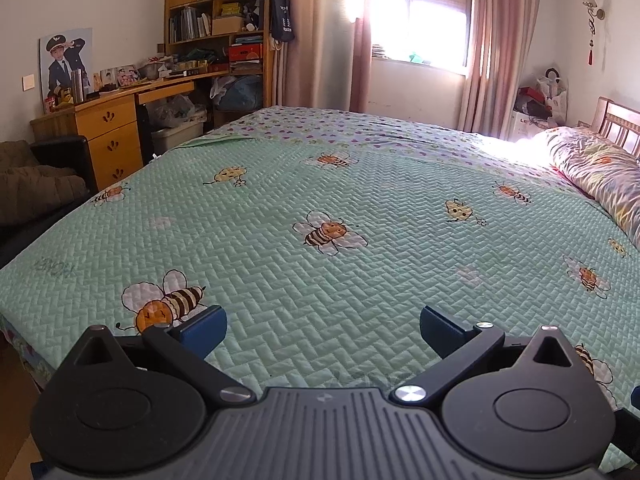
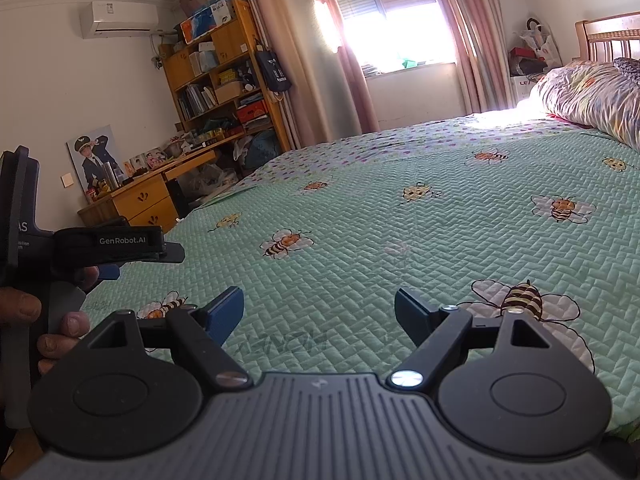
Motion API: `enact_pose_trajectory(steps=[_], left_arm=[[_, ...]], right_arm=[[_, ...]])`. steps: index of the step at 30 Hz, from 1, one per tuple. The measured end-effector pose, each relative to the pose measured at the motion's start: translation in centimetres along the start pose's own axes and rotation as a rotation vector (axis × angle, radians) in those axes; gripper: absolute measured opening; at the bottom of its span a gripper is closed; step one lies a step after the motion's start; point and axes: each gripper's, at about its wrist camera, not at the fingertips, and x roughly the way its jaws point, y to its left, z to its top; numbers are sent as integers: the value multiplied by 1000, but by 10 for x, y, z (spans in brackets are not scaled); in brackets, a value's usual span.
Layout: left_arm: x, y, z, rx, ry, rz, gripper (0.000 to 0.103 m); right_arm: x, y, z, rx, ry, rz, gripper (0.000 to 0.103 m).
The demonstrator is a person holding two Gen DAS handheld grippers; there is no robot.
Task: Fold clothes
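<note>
**Both grippers idle over bed, no clothes in view**

Left gripper (image 1: 323, 330): fingers (image 1: 204, 328) wide apart, nothing btwn them. Hovers above near edge of bed, tilted down at green quilted bedspread (image 1: 320, 200) w/ bee print.

Right gripper (image 2: 319, 316): fingers (image 2: 226, 312) apart, nothing btwn them. Held beside left unit, over same near edge. Left unit's body shows at left of right wrist view, person's hand (image 2: 44, 328) wrapped round its handle.

Clothes to fold: not seen in either view; bedspread ahead of both grippers lies flat.

Other: rolled floral quilt (image 1: 592, 168) at headboard end, right. Wooden desk (image 1: 108, 120) and bookshelf (image 1: 220, 20) along far-left wall. Window (image 1: 424, 12) w/ pink curtains beyond bed, strong glare.
</note>
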Motion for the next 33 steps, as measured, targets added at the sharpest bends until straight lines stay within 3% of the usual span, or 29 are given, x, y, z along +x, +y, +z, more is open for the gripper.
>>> enact_pose_trajectory(steps=[8,13,19,33], left_arm=[[-2,-2,-4,36,-26,47,103],[-6,-2,-5,39,-48,21,103],[-3,-3,-8,51,-14,-24,103],[-7,-9,-8,76,-52,1,102]], right_arm=[[2,0,-2,2,7,-1,83],[1,2,-3,-3,12,0,83],[2,2,-4,-3,15,1,83],[2,6,-6,-10,26,2,83]])
